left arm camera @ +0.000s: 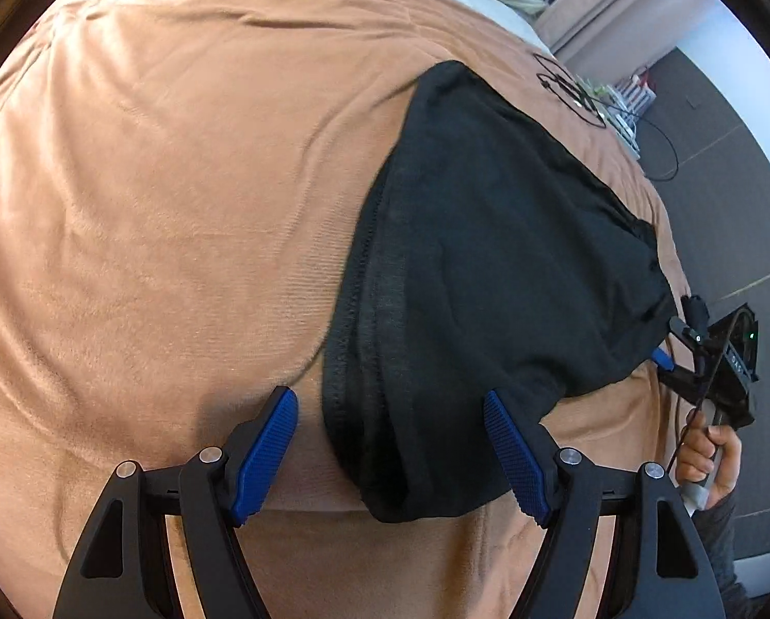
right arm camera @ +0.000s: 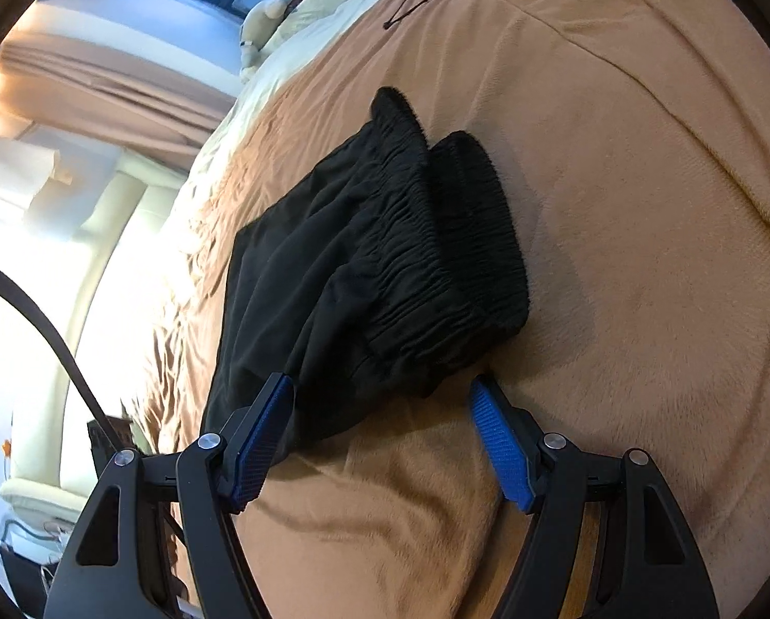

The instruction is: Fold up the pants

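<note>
two tools are hovering wide open and gripping nothing over the black pants [left arm camera: 467, 268] lying partly folded on the tan-blanketed bed [left arm camera: 152, 196], the left tool [left arm camera: 392, 456] straddling a near fabric edge and the right tool [right arm camera: 379, 443] approaching the elastic waistband corner, probably lining up the next fold.

Tan blanket [left arm camera: 178, 206] is covering the bed, lying wrinkled. Pale patterned sheet [right arm camera: 302, 15] is showing past its far edge, with stuffed toys [right arm camera: 266, 10] sitting on it. Thin black cord [left arm camera: 570, 90] is lying coiled on the blanket near the far edge. Beige curtain [right arm camera: 101, 82] is hanging by a bright window. Grey floor [left arm camera: 735, 165] is showing beside the bed, a cable [left arm camera: 666, 149] trailing across it.
</note>
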Available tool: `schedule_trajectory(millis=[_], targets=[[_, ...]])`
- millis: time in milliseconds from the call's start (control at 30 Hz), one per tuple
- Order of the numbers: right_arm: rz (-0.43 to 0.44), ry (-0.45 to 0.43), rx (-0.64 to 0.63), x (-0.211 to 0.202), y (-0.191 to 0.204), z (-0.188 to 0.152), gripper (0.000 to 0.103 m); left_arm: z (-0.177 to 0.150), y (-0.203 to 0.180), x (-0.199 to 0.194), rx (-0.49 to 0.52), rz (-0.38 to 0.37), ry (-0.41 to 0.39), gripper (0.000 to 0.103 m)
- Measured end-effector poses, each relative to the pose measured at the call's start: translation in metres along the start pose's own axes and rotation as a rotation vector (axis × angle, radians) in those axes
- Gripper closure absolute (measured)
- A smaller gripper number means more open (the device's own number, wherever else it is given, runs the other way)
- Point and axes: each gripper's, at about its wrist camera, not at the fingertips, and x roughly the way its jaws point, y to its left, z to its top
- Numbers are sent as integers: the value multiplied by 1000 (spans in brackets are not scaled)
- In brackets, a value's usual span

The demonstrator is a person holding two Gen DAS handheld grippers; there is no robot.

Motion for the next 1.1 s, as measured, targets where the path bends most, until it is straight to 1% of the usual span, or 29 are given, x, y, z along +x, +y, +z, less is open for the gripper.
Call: schedule_trajectory(millis=[67,133,267,333,433,467,533,633,700,767,800,833,900,967,1100], targets=[[-2,-25,6,-2,-1,-3,34,0,2,2,-7,-14,-5,26],[-15,-46,3,-2,-2,-5,41,1,2,2,7,-35,-25,26],[-23,-46,6,-4,-7,-6,54,6,2,8,24,-67,-67,25],[-26,-48,-8,-6,-5,-5,62,9,2,9,21,-91,-75,25],[-13,-57,-12,-12,-6,-6,66,6,5,5,10,-141,-64,25],[0,-63,-10,-12,-7,-6,66,2,6,3,9,-174,-54,25],[8,-69,-11,-13,-7,-6,66,-4,7,1,9,-212,-40,25],[12,-61,-7,-7,-10,-7,66,-14,4,0,13,-239,-27,25],[21,-60,3,-6,-12,-7,66,-16,3,0,17,-231,-33,25],[30,-59,11,-6,-15,-8,66,-15,4,-1,14,-219,-42,35],[34,-60,13,-6,-16,-8,66,-13,5,-1,9,-210,-46,52],[38,-61,17,-7,-17,-7,66,-12,6,-1,-5,-213,-50,75],[37,-61,21,-6,-17,-7,66,-13,11,1,-43,-246,-43,94],[31,-63,16,-7,-15,-6,69,-17,5,-2,-10,-222,-53,95],[45,-67,2,-11,-7,-5,75,-22,1,-17,-32,-246,-86,96]])
